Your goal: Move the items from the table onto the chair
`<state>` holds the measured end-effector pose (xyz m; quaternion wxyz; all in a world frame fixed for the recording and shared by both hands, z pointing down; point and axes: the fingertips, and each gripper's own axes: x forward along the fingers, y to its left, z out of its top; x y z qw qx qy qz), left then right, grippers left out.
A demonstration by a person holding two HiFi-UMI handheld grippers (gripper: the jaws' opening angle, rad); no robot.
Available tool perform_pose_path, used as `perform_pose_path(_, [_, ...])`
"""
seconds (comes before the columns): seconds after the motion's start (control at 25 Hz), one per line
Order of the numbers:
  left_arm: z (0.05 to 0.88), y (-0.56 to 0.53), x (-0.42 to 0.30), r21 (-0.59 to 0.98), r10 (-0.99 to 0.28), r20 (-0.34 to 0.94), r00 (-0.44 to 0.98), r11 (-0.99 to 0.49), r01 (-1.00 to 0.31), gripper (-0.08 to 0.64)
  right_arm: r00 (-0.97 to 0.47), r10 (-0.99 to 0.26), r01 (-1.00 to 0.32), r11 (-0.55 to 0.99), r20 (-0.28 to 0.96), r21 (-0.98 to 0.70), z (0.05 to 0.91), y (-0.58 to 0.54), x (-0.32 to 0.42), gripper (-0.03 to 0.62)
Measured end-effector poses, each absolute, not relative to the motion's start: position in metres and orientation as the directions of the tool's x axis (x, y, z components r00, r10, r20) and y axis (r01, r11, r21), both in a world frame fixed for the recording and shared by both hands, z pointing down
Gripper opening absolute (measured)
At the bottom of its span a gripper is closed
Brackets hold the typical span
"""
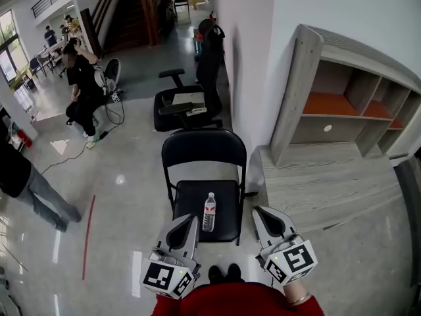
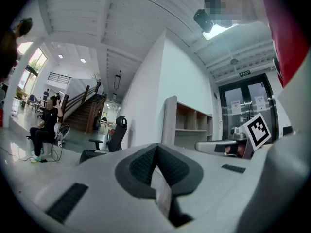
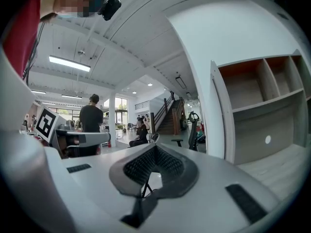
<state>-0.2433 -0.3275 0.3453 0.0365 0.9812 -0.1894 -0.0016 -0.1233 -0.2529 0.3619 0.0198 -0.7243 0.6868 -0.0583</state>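
A clear water bottle with a white label stands upright on the seat of a black folding chair straight ahead. My left gripper hangs just left of the seat's front edge, shut and holding nothing. At the seat's front right corner my right gripper is shut too, with nothing in it. Both point up and forward, away from the bottle. The left gripper view shows closed pads against the room and the right gripper's marker cube. Dark pads meet in the right gripper view as well.
A grey wooden shelf unit with a low grey platform stands right of the chair, against a white wall. A black office chair is behind the folding chair. People sit and stand at the far left. A red line marks the glossy floor.
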Motion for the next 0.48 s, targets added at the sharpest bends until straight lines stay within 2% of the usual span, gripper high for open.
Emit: perform_pose_path(0.48, [0.3456, -0.3340, -0.2405, 0.038, -0.389, 0.029, 0.921, -0.920, -0.390, 0.008, 0.067, -0.996, -0.990, -0.074, 0.061, -0.122, 0.3627, -0.2523, -0.1164, 0.011])
